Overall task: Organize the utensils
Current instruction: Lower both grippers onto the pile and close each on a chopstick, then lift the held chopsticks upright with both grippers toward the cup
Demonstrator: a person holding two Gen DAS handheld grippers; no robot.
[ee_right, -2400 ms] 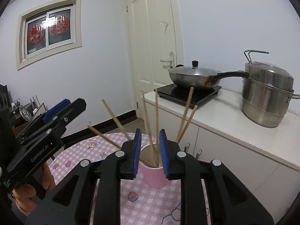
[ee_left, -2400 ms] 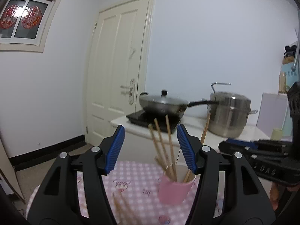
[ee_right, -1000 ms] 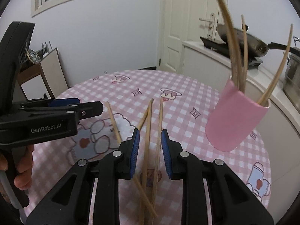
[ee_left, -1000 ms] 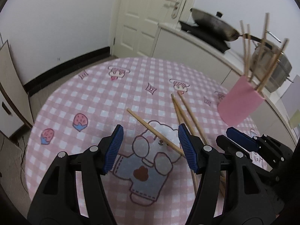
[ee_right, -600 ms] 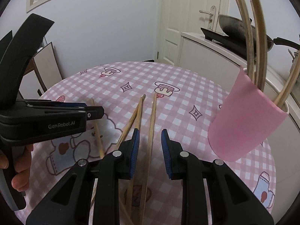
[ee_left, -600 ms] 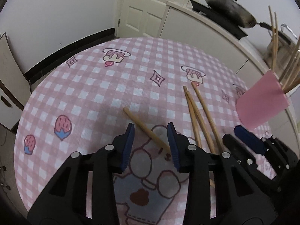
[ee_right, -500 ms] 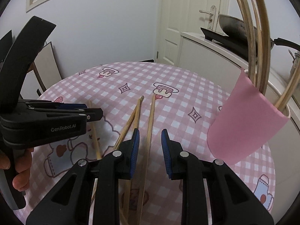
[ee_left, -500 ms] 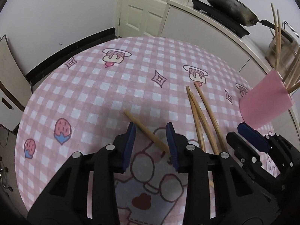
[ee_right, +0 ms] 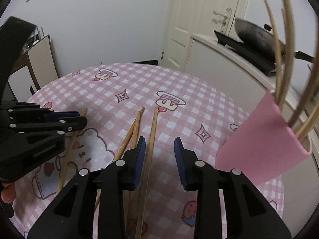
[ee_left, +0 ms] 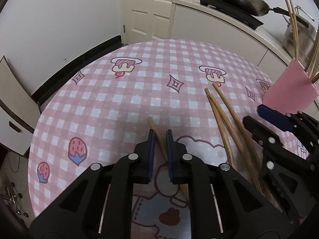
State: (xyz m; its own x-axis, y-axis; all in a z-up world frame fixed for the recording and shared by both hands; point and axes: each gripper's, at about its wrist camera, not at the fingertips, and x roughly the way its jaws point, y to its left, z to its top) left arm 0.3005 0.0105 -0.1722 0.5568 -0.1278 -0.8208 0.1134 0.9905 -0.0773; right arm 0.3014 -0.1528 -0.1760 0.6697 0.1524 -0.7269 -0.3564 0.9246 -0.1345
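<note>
Pink checked tablecloth (ee_left: 123,91): left gripper (ee_left: 159,139) pinches one chopstick (ee_left: 157,133), while right gripper (ee_right: 159,149) (jaws apart) straddles another (ee_right: 152,131); cup (ee_right: 265,139) at 2 o'clock.

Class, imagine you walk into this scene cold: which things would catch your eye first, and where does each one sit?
First, the pink checked tablecloth with cartoon prints, filling both views. Next, the loose wooden chopsticks: one single chopstick lies between the nearly closed fingers of the left gripper, while three chopsticks lie together by the open right gripper. Last, the pink cup at the table's right edge, with more chopsticks standing in it.
</note>
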